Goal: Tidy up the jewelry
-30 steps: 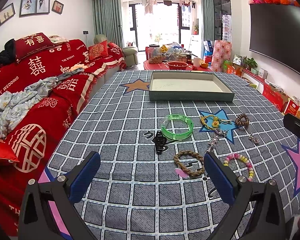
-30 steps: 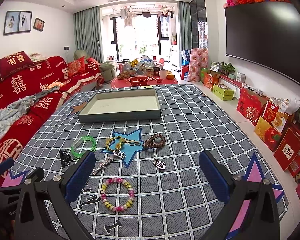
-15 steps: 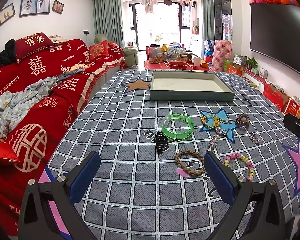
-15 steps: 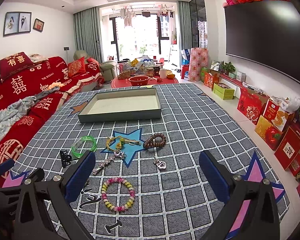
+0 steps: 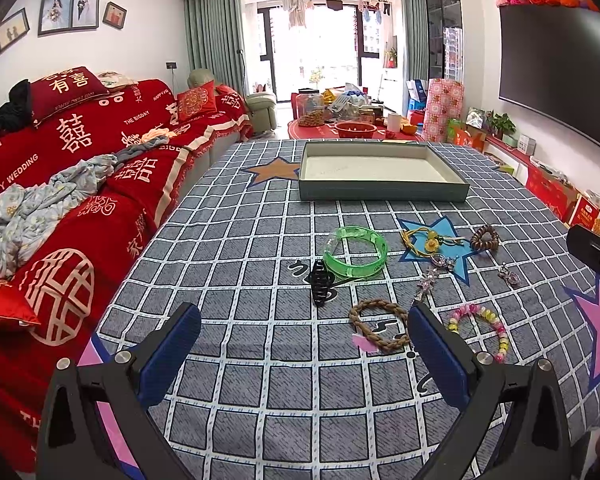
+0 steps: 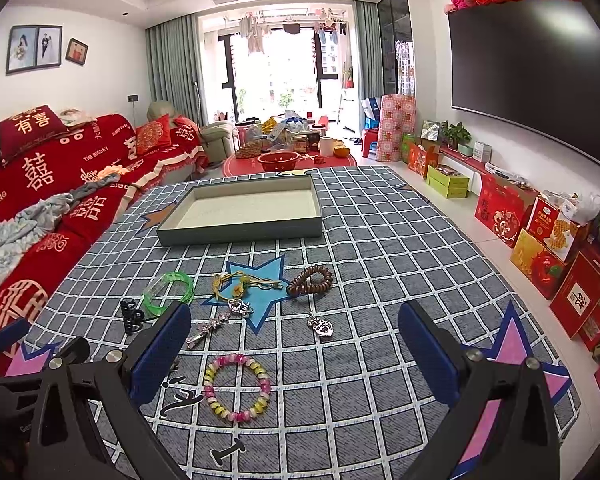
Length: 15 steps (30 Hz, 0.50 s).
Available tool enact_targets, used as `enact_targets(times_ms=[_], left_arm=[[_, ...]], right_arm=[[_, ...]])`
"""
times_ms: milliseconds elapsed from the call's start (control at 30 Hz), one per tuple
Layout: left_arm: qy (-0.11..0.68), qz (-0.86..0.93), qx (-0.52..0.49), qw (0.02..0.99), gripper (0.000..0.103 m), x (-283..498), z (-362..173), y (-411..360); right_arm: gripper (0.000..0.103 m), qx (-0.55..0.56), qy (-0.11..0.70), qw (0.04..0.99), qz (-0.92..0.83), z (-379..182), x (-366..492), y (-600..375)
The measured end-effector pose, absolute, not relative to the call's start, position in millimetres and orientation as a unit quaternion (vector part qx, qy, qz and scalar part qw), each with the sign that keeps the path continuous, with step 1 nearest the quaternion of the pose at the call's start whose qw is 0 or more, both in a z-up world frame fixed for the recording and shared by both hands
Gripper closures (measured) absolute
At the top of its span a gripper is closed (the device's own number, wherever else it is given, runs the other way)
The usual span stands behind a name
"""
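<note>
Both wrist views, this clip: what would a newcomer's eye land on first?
Probably the scatter of jewelry on the checked tablecloth: a green bangle, a pink-and-yellow bead bracelet and a brown braided bracelet nearest the open grippers. Behind them sits an empty grey tray, and a bright red sofa cover fills the left side.

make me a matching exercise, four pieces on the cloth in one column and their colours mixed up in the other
Things:
1. bangle
2. hair claw
3. braided bracelet
4. beaded bracelet

Colours:
a. black
b. pink and yellow
c. translucent green
d. tan brown

Pairs: 1-c, 2-a, 3-d, 4-b
</note>
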State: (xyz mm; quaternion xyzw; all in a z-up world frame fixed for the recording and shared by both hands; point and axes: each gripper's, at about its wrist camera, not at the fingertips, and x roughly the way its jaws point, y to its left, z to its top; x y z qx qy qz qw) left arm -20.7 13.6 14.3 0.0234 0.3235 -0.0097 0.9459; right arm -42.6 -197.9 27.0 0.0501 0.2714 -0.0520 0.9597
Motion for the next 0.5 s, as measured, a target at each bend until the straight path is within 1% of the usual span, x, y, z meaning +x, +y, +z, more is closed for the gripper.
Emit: enact_targets(times_ms=[500], left_arm=[[0.323,-0.01,0.024,0.946,0.0,-21.4,15.0,14.5]], right_arm=[[0.0,0.051,0.271,0.96,-0.052,26.1,-42.6,-199.3]])
